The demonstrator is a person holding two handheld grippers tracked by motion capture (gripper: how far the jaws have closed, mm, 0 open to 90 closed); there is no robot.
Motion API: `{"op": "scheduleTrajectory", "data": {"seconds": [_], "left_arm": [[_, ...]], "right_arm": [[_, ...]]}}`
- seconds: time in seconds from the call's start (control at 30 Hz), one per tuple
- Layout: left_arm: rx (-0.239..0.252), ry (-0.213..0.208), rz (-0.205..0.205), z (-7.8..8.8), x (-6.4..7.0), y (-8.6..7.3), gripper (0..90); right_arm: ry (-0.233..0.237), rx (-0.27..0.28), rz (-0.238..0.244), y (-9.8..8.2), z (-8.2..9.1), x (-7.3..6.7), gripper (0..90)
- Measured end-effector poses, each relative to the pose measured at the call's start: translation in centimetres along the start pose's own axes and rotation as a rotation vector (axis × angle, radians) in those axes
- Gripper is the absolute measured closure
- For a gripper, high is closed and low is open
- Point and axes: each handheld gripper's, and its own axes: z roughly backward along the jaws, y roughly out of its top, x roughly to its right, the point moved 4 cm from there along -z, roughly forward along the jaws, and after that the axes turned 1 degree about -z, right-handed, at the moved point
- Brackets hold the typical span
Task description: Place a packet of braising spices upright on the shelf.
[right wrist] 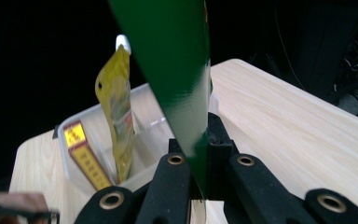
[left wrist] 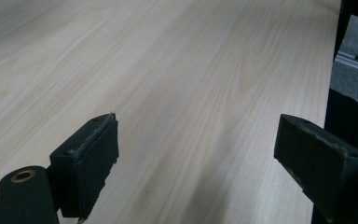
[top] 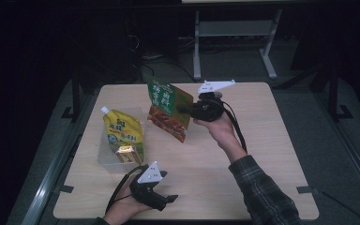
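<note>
I've got the left gripper (top: 161, 199) low at the near edge w/ jaws spread wide, nothing btwn them, just bare surface (left wrist: 177, 70). Clear bin (top: 104, 157) holds the yellow pouch (top: 122, 131) and a small box (top: 127, 153). Right gripper (top: 187, 110) is up over mid-surface, jaws clamped tight on the green pouch (top: 168, 110) edge, lifted just right of the bin.

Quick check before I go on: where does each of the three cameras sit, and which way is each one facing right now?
High view: above the near edge, looking forward and down on the table; both forearms show.
Left gripper view: on the left gripper, along open jaws over bare wood.
Right gripper view: on the right gripper, jaws shut on the green pouch, facing the clear bin.
Shared: high and right gripper views both show pouch and bin.
</note>
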Motion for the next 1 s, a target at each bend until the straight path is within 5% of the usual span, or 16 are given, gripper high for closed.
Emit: {"op": "scheduleTrajectory", "data": {"seconds": [0.2, 0.57, 1.0], "left_arm": [[-0.012, -0.009, 0.000, -0.1, 0.1, 0.0, 13.4], [-0.021, -0.021, -0.007, -0.2, 0.1, -0.2, 13.5], [-0.018, -0.032, -0.006, -0.3, 0.0, 0.0, 13.5]], "right_arm": [[0.020, 0.004, -0.003, 1.7, -2.0, -0.2, 89.8], [0.042, -0.011, 0.017, 5.0, -8.2, -1.4, 89.8], [0.048, -0.027, 0.015, 5.6, -14.0, -2.4, 89.8]]}}
